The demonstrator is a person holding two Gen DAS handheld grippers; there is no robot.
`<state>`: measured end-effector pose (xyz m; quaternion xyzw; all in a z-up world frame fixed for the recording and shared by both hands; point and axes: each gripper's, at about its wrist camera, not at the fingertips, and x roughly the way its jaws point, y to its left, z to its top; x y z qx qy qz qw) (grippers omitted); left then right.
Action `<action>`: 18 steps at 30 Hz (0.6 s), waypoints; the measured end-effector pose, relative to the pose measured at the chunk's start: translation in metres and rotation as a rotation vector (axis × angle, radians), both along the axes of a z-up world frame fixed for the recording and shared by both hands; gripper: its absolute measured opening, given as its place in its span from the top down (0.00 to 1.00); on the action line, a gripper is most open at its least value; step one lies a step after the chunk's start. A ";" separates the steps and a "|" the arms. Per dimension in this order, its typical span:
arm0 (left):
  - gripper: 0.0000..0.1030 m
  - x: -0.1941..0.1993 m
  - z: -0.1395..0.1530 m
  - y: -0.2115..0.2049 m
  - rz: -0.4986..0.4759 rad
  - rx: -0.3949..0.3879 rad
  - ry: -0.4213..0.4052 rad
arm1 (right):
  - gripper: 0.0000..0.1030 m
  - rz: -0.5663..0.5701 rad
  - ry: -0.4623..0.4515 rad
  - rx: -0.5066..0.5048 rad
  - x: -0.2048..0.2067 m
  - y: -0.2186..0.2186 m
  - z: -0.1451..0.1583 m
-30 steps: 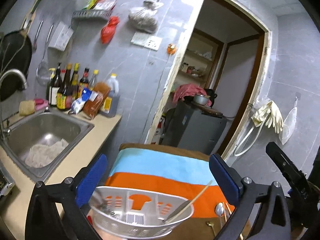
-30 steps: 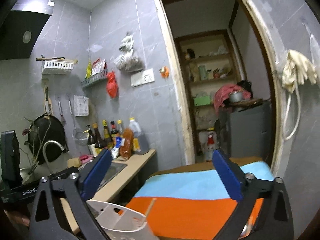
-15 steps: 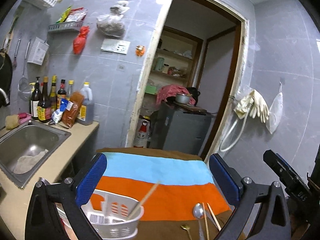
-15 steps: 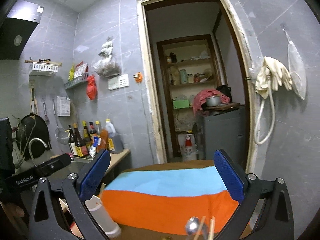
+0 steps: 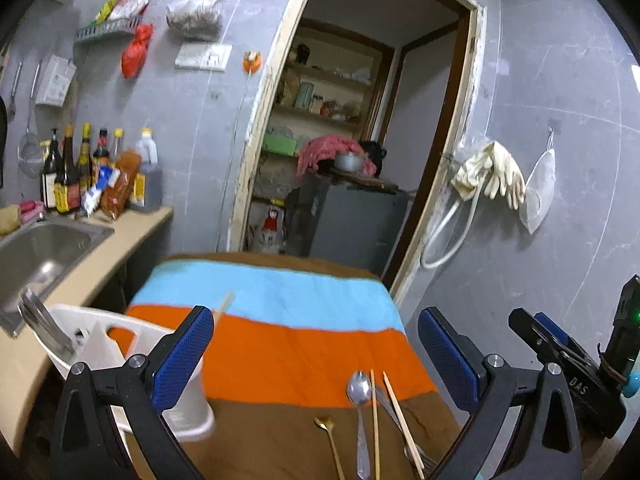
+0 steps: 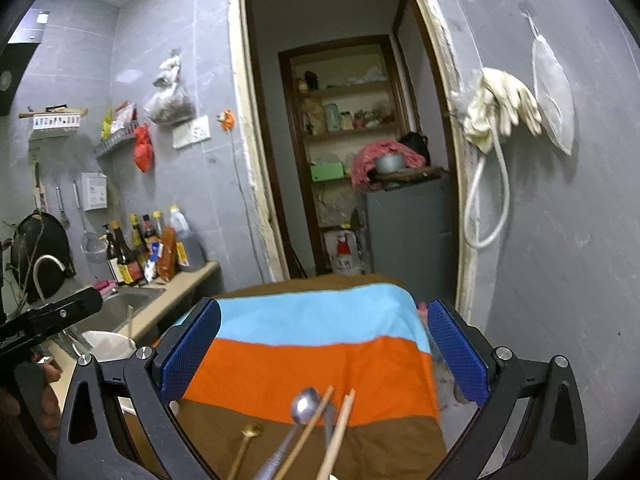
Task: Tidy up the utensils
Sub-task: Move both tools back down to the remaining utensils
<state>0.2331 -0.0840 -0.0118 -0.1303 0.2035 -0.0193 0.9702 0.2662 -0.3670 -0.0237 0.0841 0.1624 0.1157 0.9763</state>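
A white plastic utensil caddy (image 5: 100, 344) stands at the table's left side, partly behind my left gripper's left finger; metal utensils (image 5: 44, 324) and one chopstick (image 5: 224, 306) stick out of it. A silver spoon (image 5: 359, 390), a small gold spoon (image 5: 326, 426), a pair of wooden chopsticks (image 5: 376, 412) and a fork lie on the striped cloth (image 5: 280, 344). My left gripper (image 5: 316, 356) is open and empty above the cloth. My right gripper (image 6: 324, 352) is open and empty above the silver spoon (image 6: 305, 400), gold spoon (image 6: 250, 432) and chopsticks (image 6: 340, 424); the caddy (image 6: 108, 346) shows at left.
A counter with a steel sink (image 5: 36, 252) and sauce bottles (image 5: 84, 172) runs along the left. A doorway (image 5: 352, 140) with shelves and a grey cabinet (image 5: 352, 224) lies behind the table. Gloves and a hose (image 5: 488, 176) hang on the right wall.
Both views have panned right. The caddy has slid toward the left edge of the views and the loose spoons and chopsticks on the cloth have come into view.
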 end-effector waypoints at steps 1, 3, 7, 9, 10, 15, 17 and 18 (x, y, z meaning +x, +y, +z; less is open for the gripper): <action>0.00 0.002 -0.002 -0.002 -0.005 -0.002 0.016 | 0.01 -0.003 0.015 0.000 0.002 -0.004 -0.005; 0.00 0.005 -0.010 -0.007 -0.012 0.002 0.055 | 0.01 -0.003 0.052 0.005 0.007 -0.011 -0.018; 0.00 0.010 -0.023 -0.013 -0.013 0.023 0.111 | 0.01 0.013 0.125 0.005 0.016 -0.019 -0.044; 0.00 0.012 -0.031 -0.014 -0.013 0.023 0.140 | 0.01 0.031 0.165 0.005 0.020 -0.021 -0.058; 0.00 0.014 -0.034 -0.014 -0.014 0.020 0.153 | 0.01 0.038 0.184 0.008 0.022 -0.022 -0.065; 0.00 0.025 -0.056 -0.016 -0.039 -0.015 0.239 | 0.02 0.078 0.301 0.021 0.037 -0.023 -0.103; 0.00 0.028 -0.065 -0.017 -0.050 -0.036 0.260 | 0.03 0.098 0.337 0.033 0.043 -0.022 -0.115; 0.00 0.031 -0.070 -0.017 -0.052 -0.048 0.272 | 0.04 0.107 0.356 0.038 0.046 -0.022 -0.122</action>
